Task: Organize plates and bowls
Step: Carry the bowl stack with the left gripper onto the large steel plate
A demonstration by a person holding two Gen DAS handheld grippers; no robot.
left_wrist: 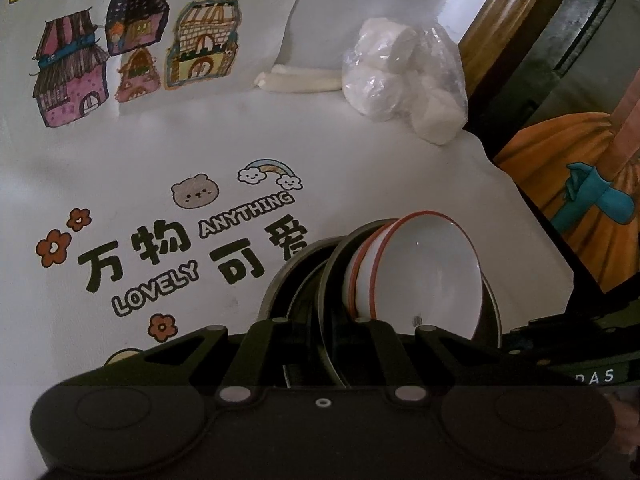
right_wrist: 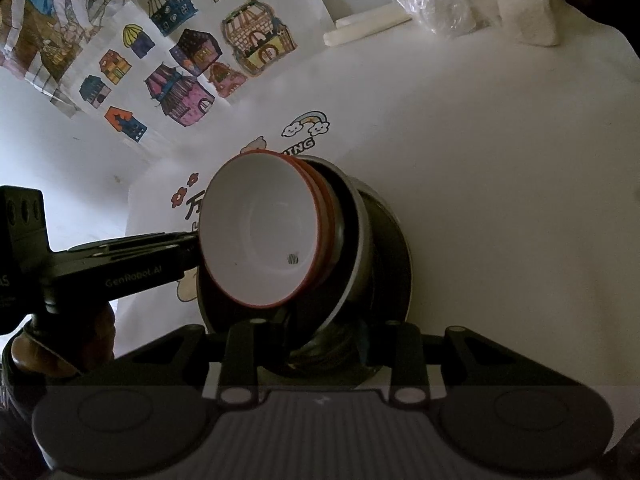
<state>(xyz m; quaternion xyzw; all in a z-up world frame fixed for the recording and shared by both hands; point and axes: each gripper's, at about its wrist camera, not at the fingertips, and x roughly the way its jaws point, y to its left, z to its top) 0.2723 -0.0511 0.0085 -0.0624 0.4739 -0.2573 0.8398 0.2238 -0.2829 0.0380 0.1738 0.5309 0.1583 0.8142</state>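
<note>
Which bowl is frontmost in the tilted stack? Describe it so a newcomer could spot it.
Start at the white tablecloth with the cartoon lettering; near its middle a tilted stack of dishes is held by the two grippers. Dark plates sit at the back, red-rimmed white bowls nested in front. The frontmost bowl shows its whole white inside, with a small dark mark near the lower rim.

White red-rimmed bowls (left_wrist: pixel 424 272) nest tilted in dark plates (left_wrist: pixel 304 292) above the printed tablecloth (left_wrist: pixel 160 184).
</note>
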